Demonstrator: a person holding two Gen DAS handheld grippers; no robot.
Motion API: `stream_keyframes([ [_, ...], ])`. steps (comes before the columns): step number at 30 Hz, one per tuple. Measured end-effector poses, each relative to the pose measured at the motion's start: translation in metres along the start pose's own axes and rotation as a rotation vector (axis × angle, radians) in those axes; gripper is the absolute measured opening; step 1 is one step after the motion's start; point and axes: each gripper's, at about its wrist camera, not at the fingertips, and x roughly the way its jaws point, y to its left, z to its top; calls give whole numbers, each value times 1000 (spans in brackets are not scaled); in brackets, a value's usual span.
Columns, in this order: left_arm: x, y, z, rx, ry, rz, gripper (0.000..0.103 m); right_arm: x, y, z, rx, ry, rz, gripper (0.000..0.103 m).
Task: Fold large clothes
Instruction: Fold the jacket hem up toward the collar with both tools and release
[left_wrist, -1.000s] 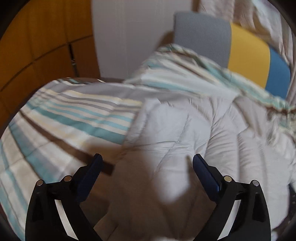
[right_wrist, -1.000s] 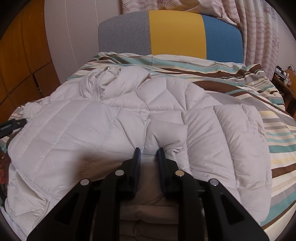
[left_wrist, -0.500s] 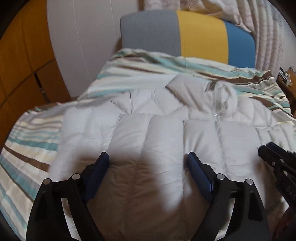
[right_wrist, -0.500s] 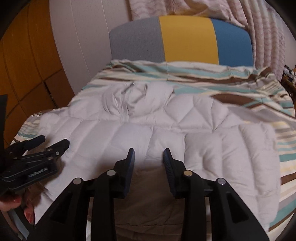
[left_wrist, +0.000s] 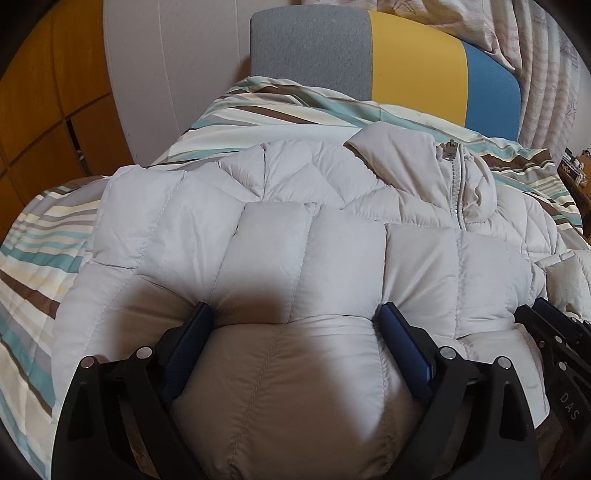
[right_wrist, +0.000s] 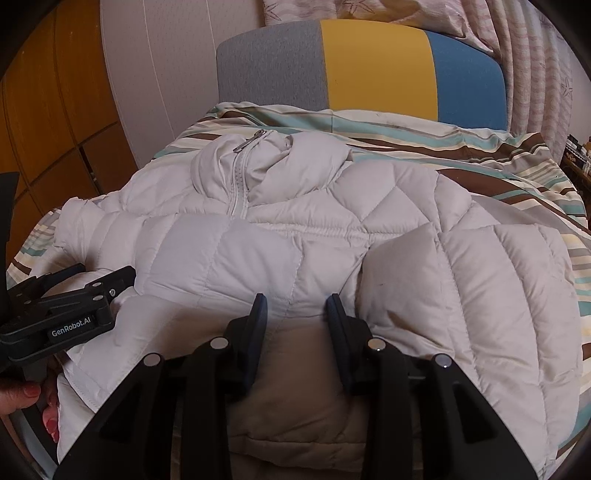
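One pale grey quilted down jacket (left_wrist: 310, 258) lies spread on one striped duvet (left_wrist: 33, 258), zip up; in the left wrist view it fills the frame from 6 o'clock up to the centre, with its collar and one zip pull (left_wrist: 450, 150) toward 1 o'clock. Left gripper (left_wrist: 295, 321): two blue-padded fingers spread wide, pressed down into the padding at the near hem, a bulge of fabric rising between them but not pinched; state released. Right gripper (right_wrist: 294, 306): two fingers partly apart, tips resting on the jacket (right_wrist: 258, 258) near the hem, fabric lying in the gap without being clamped; also released. In the right wrist view the left gripper (right_wrist: 107, 278) enters at 9 o'clock, lying low on the jacket's edge, and one hand (right_wrist: 29, 398) with red-painted nails shows at 8 o'clock behind it. In the left wrist view the right gripper (left_wrist: 546, 314) enters at 4 o'clock. One folded-over sleeve panel (right_wrist: 402, 277) lies at 3 o'clock of the right fingers. One headboard (right_wrist: 369, 66) at 12 o'clock, three colour panels: grey, yellow, blue. One curtain (right_wrist: 535, 55) at 2 o'clock; orange wood panelling (right_wrist: 48, 92) at 10 o'clock.
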Motion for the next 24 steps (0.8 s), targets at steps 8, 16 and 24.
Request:
stream_keyframes([
  [8,-36,2,-1,33,10,70,100,-18,0,11,-28,20,-4,60],
  [16,-87,14,-27,3,4,64,100,-74,-5,-4,15,10,34,60],
  [24,-137,20,-84,-28,0,34,100,-140,-19,-58,71,45,88,60],
])
